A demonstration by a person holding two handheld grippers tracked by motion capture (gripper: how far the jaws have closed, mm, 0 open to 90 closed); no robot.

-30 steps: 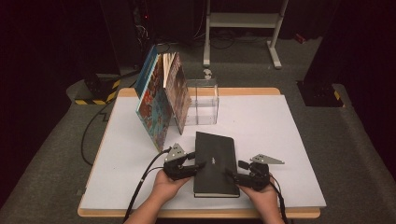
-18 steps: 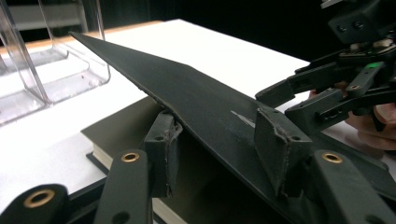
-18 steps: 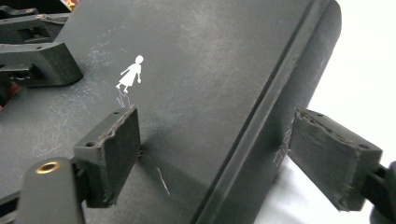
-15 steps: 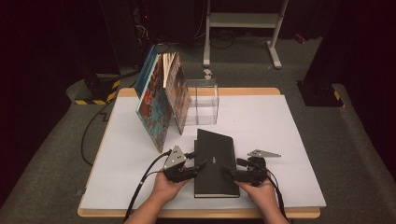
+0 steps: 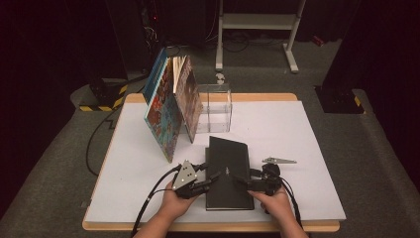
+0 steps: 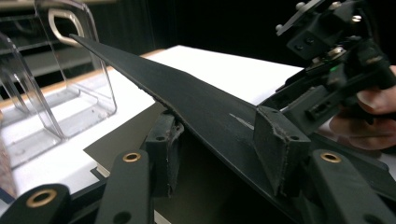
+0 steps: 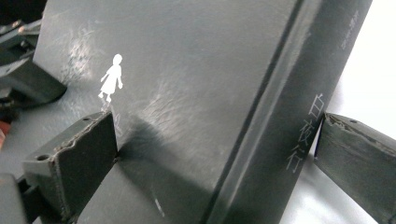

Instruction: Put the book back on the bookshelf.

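From above, your left hand-held gripper [image 5: 212, 177] and right hand-held gripper [image 5: 241, 181] face each other across the near half of the black book [image 5: 228, 171], which lies flat on the worktop [image 5: 297, 134]. Beyond the left one lean the picture books [image 5: 171, 106], with a clear stand [image 5: 214, 106] just beside them

In the left gripper view, that hand-held gripper [image 6: 219, 135] has the book's front cover [image 6: 187, 95] lifted between its jaws, one pad under it and one on top; it looks clamped on the cover. The cover is thin and stiff, so it should hinge up without flopping, but held by the cover alone the pages will likely sag away

In the right gripper view, your right hand-held gripper [image 7: 215, 144] is released: its jaws have just been opening and now stand wide, one pad on the cover, the other just outside the spine [image 7: 299, 93], not pressing. The matte cover looks scuffed, not slick. I'd take hold across the spine, where the book is thickest and firmest
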